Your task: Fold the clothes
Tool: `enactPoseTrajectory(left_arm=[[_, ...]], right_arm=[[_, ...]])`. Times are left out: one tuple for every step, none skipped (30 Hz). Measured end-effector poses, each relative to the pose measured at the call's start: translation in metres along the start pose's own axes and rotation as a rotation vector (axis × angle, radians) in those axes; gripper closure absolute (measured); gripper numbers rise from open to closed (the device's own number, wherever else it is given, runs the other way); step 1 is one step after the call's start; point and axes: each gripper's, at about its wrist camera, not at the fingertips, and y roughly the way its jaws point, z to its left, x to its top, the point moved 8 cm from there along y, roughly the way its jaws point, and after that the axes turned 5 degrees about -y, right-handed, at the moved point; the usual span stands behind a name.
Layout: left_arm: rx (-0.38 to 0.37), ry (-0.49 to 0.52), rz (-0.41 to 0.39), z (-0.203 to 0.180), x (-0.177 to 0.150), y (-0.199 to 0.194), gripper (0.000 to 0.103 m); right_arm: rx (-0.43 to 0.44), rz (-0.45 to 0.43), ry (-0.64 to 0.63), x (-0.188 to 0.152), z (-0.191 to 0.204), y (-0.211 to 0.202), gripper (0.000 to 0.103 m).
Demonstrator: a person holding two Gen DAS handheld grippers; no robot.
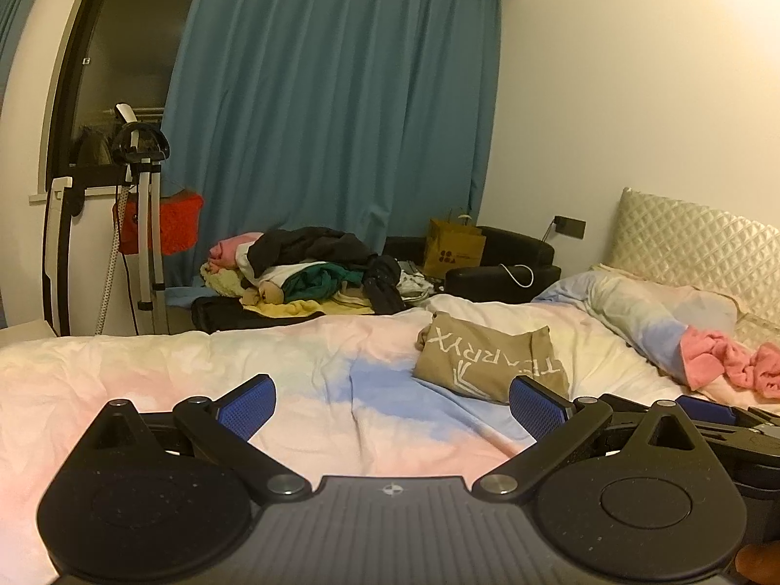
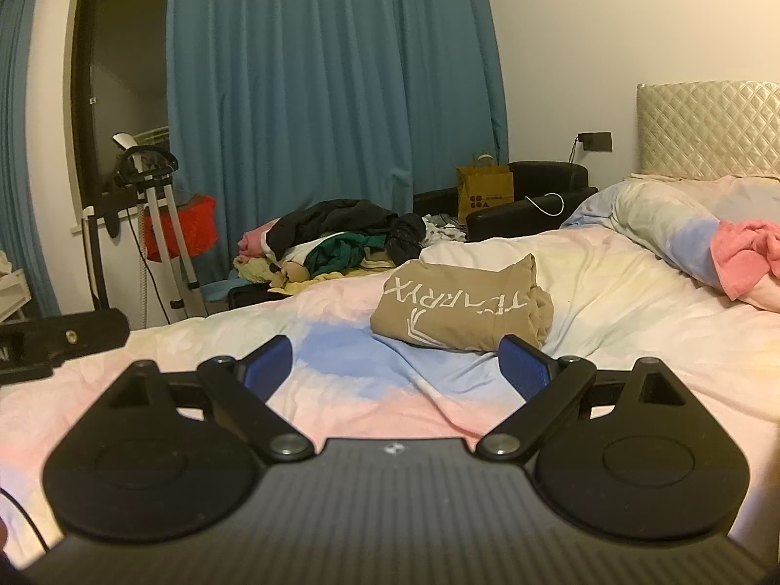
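Nearest to us in the left wrist view is our left gripper [image 1: 392, 407], its blue-padded fingers [image 1: 248, 407] spread wide with nothing between them, held low over the bedspread [image 1: 146, 380], a rumpled sheet washed in pink, blue and cream. Our right gripper [image 2: 396, 368] is released in the same way, jaws apart and empty, and its dark body shows at the right edge of the left wrist view, just beside the left one. Ahead of both lies the tan shirt [image 2: 463, 309], already folded into a compact bundle with white lettering on top; it rests on the bedspread, a little right of centre and apart from either gripper. Beyond it on the right, a rolled duvet [image 2: 668, 229] lies against the quilted headboard [image 2: 707, 126], with a pink garment [image 2: 746, 253] crumpled on its near end. At the far edge of the bed we see a heap of clothes [image 1: 312, 268], dark, green and yellow pieces mixed, in front of the blue curtain [image 1: 331, 97]. A yellow paper bag [image 1: 453, 248] stands next to a black armchair [image 1: 507, 263] near the wall.
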Motion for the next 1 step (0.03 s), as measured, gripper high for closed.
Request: enactPoseTrajectory(left_arm=[[-0.003, -0.001, 0.001, 0.0000, 0.0001, -0.0003, 0.000]], right_arm=[[0.000, 0.001, 0.001, -0.0002, 0.0000, -0.0001, 0.010]])
